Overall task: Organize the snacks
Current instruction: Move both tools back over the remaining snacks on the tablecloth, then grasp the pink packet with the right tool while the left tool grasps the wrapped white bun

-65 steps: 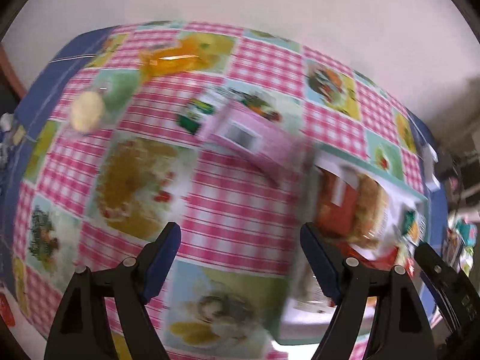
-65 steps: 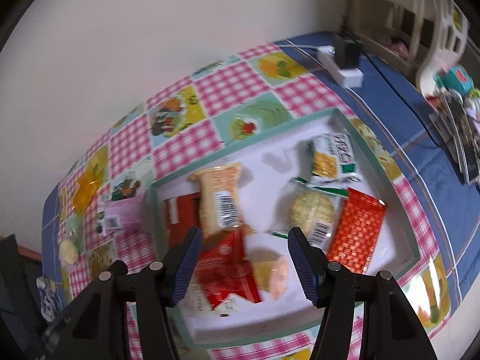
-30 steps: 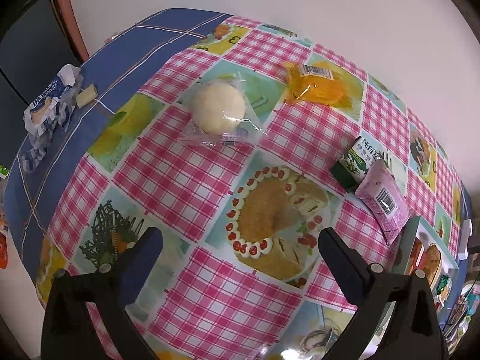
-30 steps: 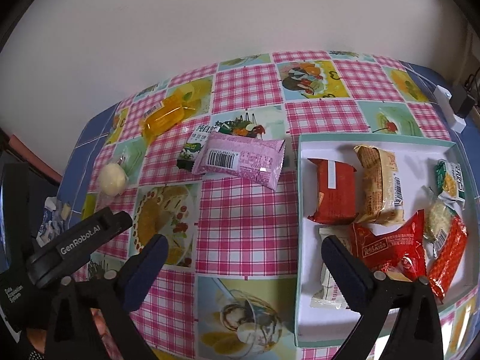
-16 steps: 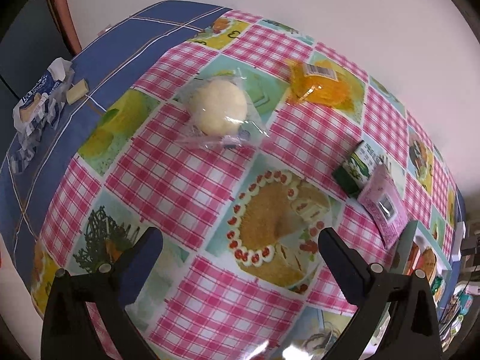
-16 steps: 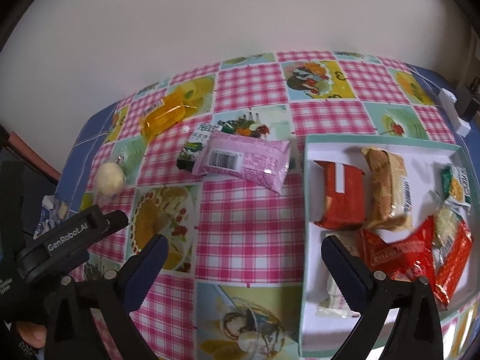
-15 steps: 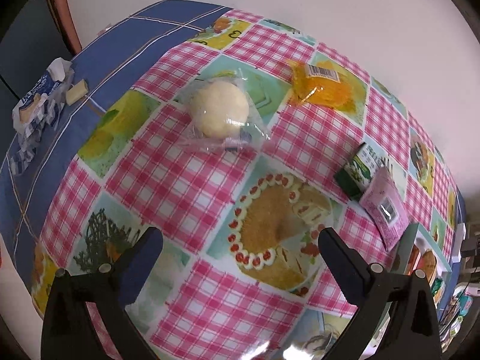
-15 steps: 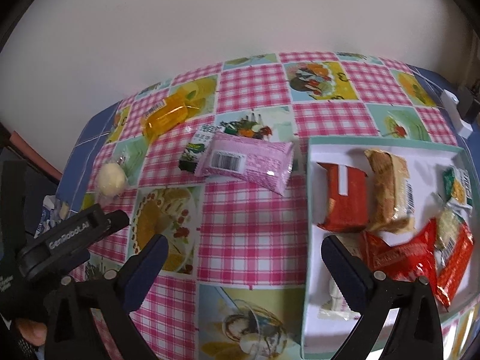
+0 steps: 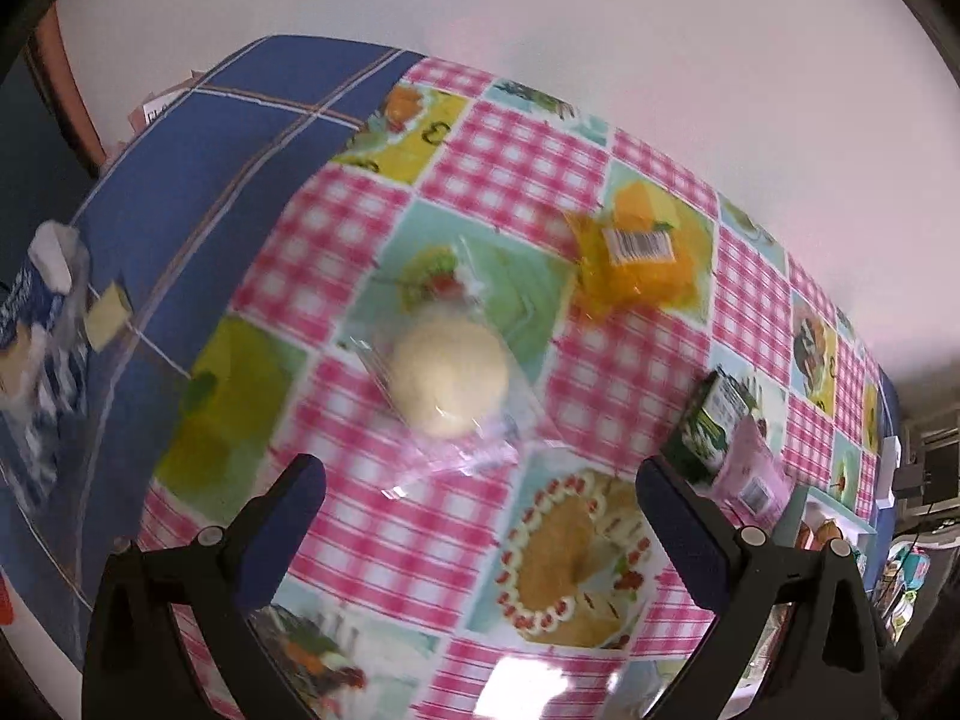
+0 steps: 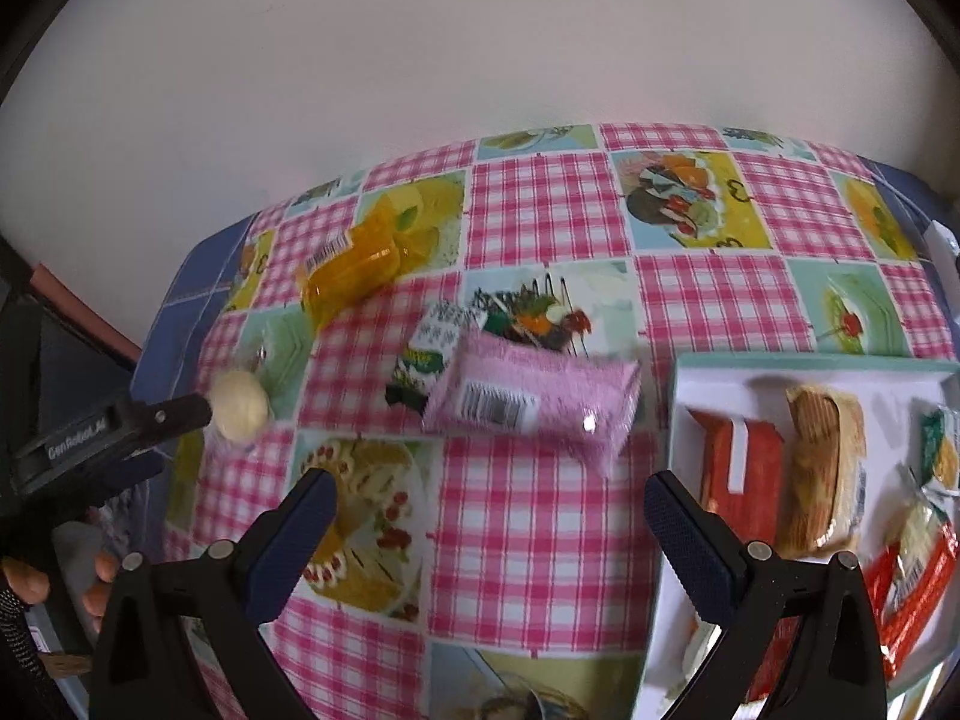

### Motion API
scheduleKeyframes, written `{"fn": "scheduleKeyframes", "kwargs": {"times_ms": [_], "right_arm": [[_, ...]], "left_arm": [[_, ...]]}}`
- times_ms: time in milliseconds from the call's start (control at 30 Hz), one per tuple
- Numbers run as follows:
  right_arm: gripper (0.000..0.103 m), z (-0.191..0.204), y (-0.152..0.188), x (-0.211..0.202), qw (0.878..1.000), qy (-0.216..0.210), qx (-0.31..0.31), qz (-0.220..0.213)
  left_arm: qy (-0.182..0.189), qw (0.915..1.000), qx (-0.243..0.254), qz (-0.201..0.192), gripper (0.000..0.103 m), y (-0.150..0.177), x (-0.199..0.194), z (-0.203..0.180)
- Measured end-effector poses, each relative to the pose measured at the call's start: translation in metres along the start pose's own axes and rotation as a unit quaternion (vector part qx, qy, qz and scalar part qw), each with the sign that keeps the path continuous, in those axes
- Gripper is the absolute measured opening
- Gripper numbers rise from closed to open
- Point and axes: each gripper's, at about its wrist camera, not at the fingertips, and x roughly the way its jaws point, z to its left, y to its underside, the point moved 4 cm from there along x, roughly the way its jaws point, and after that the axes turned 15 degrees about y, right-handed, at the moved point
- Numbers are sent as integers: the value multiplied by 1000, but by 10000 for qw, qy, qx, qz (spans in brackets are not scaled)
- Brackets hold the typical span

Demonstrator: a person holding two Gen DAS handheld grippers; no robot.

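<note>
A pale round bun in a clear wrapper (image 9: 447, 375) lies on the checked tablecloth just ahead of my open left gripper (image 9: 480, 495), between its finger lines. An orange packet (image 9: 642, 267) lies beyond it; a green packet (image 9: 711, 426) and a pink packet (image 9: 750, 474) lie to the right. In the right wrist view my right gripper (image 10: 489, 504) stands open above the cloth, short of the pink packet (image 10: 534, 399) and the green packet (image 10: 435, 354). The bun (image 10: 240, 405) and the orange packet (image 10: 360, 270) lie at the left. The left gripper's body (image 10: 102, 438) reaches toward the bun.
A white tray with a teal rim (image 10: 675, 420) holds several snack packets, among them a red one (image 10: 735, 474) and a brown one (image 10: 825, 480). A hand (image 10: 36, 582) holds the left tool. Crumpled wrappers (image 9: 36, 324) lie on the blue cloth at the far left.
My left gripper has moved closer to the bun, which now sits larger and nearer its fingers. The right gripper has shifted forward toward the pink packet. Both stay open.
</note>
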Motion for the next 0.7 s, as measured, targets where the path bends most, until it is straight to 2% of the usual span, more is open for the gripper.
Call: {"fn": "scheduleKeyframes", "kwargs": {"times_ms": [100,267,533,700], "right_arm": [[103,4,-15,2,10000,-4,-28,22],[103,6,-30,16,9997,28,-46,228],[102,4,-31,58,9971,361,-143,660],[102,3,-33,77,9960,315,-27,836]], "left_arm": [[-93,9999,92,57,103,-9,-1,6],[-45,9997,91,225,103,-15,10,11],[6,9987,-264,426,103,-20,44,21],[-34,9985,-367,393,102,-28,60,26]]}}
